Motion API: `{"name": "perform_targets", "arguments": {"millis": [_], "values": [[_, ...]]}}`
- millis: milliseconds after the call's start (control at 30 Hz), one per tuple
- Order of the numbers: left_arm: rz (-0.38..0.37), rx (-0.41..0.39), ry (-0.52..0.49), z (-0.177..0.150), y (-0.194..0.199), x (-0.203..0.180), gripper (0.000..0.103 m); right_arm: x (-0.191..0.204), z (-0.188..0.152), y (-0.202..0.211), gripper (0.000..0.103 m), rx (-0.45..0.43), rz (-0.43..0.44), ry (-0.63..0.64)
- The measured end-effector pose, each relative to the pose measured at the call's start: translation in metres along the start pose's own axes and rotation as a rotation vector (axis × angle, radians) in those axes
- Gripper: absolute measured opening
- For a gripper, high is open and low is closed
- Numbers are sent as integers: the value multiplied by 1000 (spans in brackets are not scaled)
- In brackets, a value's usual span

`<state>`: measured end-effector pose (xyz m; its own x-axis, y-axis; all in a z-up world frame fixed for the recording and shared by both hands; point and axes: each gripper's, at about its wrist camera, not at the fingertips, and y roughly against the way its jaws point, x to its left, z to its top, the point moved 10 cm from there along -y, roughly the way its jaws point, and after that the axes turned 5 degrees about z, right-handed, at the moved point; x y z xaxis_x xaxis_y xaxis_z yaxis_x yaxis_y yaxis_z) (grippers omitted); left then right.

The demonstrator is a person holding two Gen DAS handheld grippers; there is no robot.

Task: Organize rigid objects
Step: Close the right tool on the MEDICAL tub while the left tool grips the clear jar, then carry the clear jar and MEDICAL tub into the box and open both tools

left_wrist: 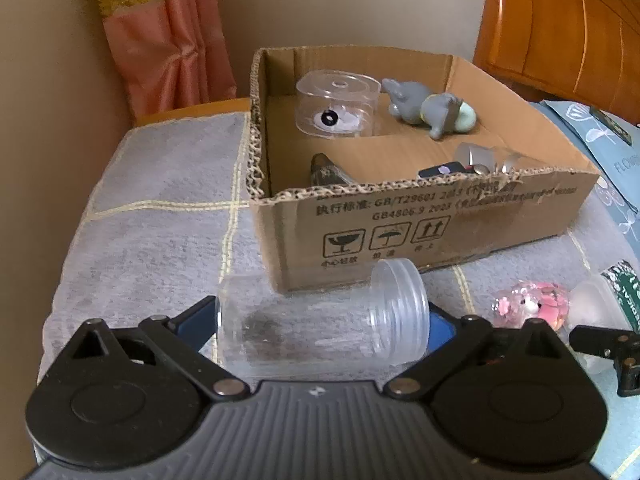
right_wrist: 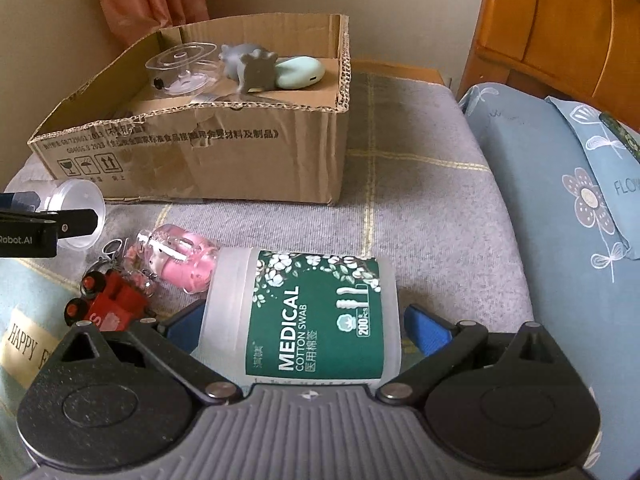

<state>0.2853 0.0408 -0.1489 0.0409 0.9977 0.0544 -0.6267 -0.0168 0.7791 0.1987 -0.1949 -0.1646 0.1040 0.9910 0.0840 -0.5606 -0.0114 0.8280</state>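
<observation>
My left gripper is shut on a clear plastic jar, which lies sideways between the blue pads just in front of the cardboard box. The jar also shows at the left edge of the right wrist view. My right gripper is shut on a frosted cotton swab container with a green label. Inside the box lie a clear round case, a grey toy figure and some small items. A pink keychain charm and a red toy truck lie on the blanket between the grippers.
A grey checked blanket covers the bed. To the right are a blue floral pillow and a wooden headboard. A pink curtain hangs behind the box. A "HAPPY" printed cloth lies at the left.
</observation>
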Motion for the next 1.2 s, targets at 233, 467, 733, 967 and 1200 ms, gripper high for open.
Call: {"name": "perform_targets", "arguments": {"millis": [233,467,733,967,1200], "values": [[-28,18,-4,1,-2,-1,94,4,1,0,88,11,31,44],[-40,18,-39,0,3,-3,91,7,0,3,88,18,44,114],[-43,23,-64,-5,22,-2,91,0,0,16,88,7,87,142],[-46,21,-130,-10,50,-5,91,-6,-2,33,88,6,124,142],[-75,32,-195,-12,81,-11,91,2,0,57,88,-8,156,203]]}}
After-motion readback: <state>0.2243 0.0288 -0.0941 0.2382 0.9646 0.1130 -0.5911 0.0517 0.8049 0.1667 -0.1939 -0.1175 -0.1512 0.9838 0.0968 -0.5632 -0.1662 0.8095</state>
